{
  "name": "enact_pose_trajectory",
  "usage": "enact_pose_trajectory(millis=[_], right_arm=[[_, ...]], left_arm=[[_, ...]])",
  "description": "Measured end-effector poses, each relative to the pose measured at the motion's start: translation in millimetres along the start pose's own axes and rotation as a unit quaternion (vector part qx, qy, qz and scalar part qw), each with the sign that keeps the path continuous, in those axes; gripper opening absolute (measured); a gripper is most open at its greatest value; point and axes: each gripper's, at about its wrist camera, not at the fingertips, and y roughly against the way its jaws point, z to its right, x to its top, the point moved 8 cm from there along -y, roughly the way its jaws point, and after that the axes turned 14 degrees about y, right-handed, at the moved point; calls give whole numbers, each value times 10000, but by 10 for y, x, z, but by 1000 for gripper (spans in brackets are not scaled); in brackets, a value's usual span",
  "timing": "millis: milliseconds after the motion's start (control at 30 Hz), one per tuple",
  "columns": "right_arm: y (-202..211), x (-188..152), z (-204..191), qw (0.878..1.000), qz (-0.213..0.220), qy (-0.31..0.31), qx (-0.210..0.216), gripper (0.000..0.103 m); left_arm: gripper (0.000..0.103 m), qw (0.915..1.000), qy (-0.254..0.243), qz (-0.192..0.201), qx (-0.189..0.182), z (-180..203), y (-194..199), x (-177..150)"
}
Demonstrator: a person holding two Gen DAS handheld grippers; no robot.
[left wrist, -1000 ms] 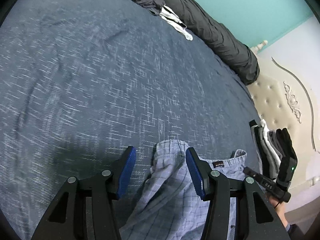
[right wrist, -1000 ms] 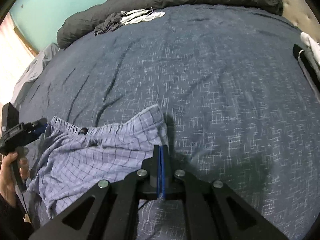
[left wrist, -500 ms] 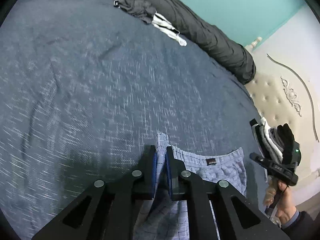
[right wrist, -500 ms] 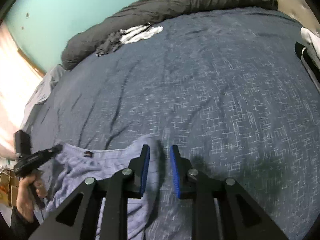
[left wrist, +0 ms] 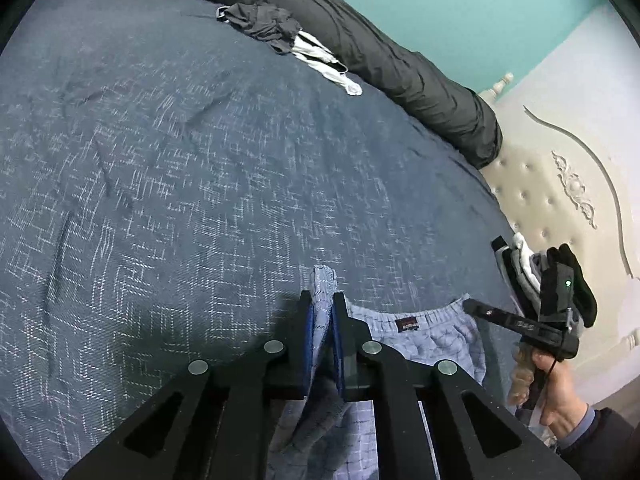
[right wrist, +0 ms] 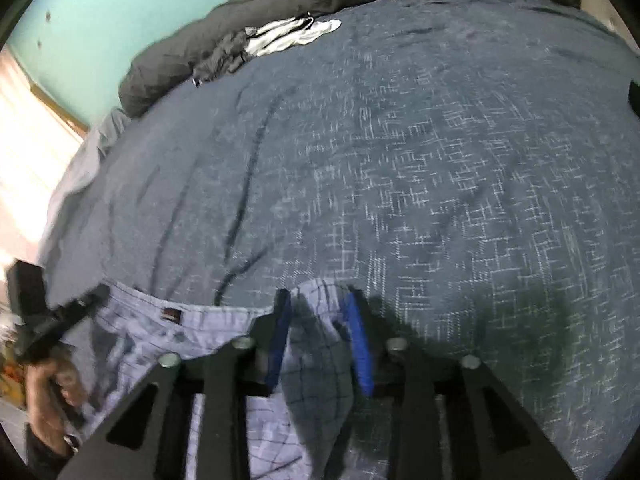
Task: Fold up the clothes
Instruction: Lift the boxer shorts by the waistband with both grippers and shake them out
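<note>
- The pale blue checked cotton boxer shorts (left wrist: 424,336) are lying on the dark blue woven bedspread (left wrist: 200,184), right under and between the two tools, elastic waistband facing away from them
- The left gripper (left wrist: 322,316) is pinching a raised corner of the shorts, its blue pads pressed tight on a ridge of cloth that is sticking up past the tips
- The right gripper (right wrist: 320,316) is standing open astride the other corner of the shorts (right wrist: 312,380), cloth lying between its blue pads (right wrist: 360,344) but not clamped
- The fabric is looking light, thin and limp, so it is likely sagging and bunching wherever it is not held; the firmer hem or waistband (left wrist: 408,316) is probably giving the surest hold, one corner per tool
- Ahead of both tips the bedspread is stretching wide and flat, giving plenty of room to carry a fold forward
- Far ahead, a rolled black duvet (left wrist: 360,40) with loose dark and white garments (left wrist: 288,36) is lying well apart
- To the right of the left tool, a stack of folded clothes (left wrist: 532,272) is sitting near the cream tufted headboard (left wrist: 560,200), so swinging that way is risking a bump
</note>
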Motion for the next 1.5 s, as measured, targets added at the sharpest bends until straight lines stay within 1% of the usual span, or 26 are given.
enact_pose_trajectory(millis=[33,67,133,200,300,367,500,567,700,767,833,867,933,1067,1167,1200,1267,1333,1400,1500], right_arm=[[4,-4,-15,9999,-33,62,-95,6],[48,13,-38,9998,39,96,-142,6],[227,79,-118,9994,305,126,-92,5],[475,165,-231,9979,566,299,-91,5],[939,295,-452,9934,976,603,-8,5],[1265,378,-609,9889,1254,789,63,5],[1919,535,-921,9783,1811,986,223,5],[2246,603,-1089,9723,2030,1129,246,5],[2887,630,-1380,9607,2437,1297,303,5],[3165,644,-1506,9544,2634,1360,345,5],[3355,637,-1607,9507,2732,1423,352,5],[3435,627,-1659,9493,2761,1459,365,5],[3531,591,-1742,9485,2760,1500,415,5],[3590,478,-1878,9502,2705,1450,547,5],[3574,432,-1961,9519,2690,1302,677,5],[3565,410,-1987,9530,2655,1301,654,5],[3578,367,-1982,9534,2675,1238,638,5],[3589,327,-1928,9547,2702,1050,671,5],[3571,271,-1869,9568,2674,933,651,5],[3612,226,-1813,9557,2741,864,635,5]], left_arm=[[8,10000,-64,41,16,34,38,-6],[8,9998,-138,101,38,68,97,-11],[8,9992,-284,268,46,150,259,-8],[8,9979,-443,475,20,274,490,14],[7,9957,-450,790,-172,474,934,91],[7,9936,-540,958,-240,660,1240,148],[7,9857,-950,1364,-282,1110,1924,211],[7,9805,-1123,1570,-371,1353,2308,214],[7,9721,-1362,1845,-492,1700,2920,166],[7,9675,-1532,1958,-452,1826,3150,106],[7,9630,-1718,2055,-300,1913,3331,44],[7,9617,-1785,2068,-217,1942,3388,18],[7,9640,-1803,1953,-117,1967,3393,-29],[7,9677,-1819,1739,-107,2013,3403,-198],[7,9697,-1792,1654,-124,2018,3439,-307],[7,9705,-1771,1629,-132,2011,3450,-336],[7,9726,-1703,1573,-151,1966,3455,-381],[7,9745,-1633,1533,-163,1917,3463,-419],[7,9751,-1548,1584,-134,1839,3500,-418],[7,9751,-1439,1685,-108,1730,3564,-397]])
